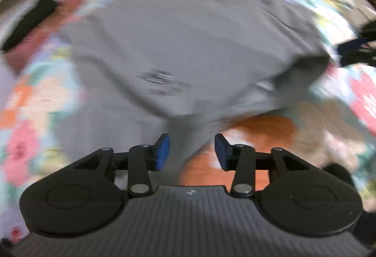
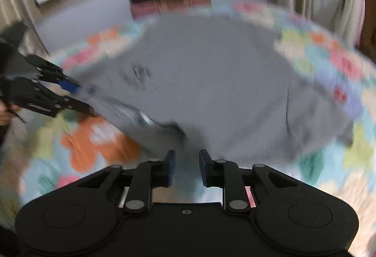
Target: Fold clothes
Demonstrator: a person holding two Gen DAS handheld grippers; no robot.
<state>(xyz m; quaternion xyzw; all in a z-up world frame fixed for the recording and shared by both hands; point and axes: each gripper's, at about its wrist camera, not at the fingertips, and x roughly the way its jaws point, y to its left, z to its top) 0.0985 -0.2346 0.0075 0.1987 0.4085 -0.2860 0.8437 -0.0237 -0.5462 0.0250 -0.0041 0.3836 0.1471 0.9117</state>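
Both views blurred. A grey T-shirt [image 1: 188,45] lies spread on a floral bedspread [image 1: 35,104], covering most of the middle of each view. A small dark print [image 1: 159,79] on the cloth sits near centre in the left wrist view. The shirt's long axis cannot be told for certain through the blur; its near edge [image 2: 150,120] shows a pale neck label and is bunched toward 6 o'clock.

Left hand-held gripper [image 1: 192,151]: jaws apart, blue pads [image 1: 162,151] clear of the cloth, a fold of grey fabric between them but not pinched. Released.

Right hand-held gripper [image 2: 187,169]: jaws apart, nothing clamped. Released.

In the right wrist view, the left hand-held gripper [image 2: 77,97] enters from 9 o'clock, its tips at the shirt's edge.
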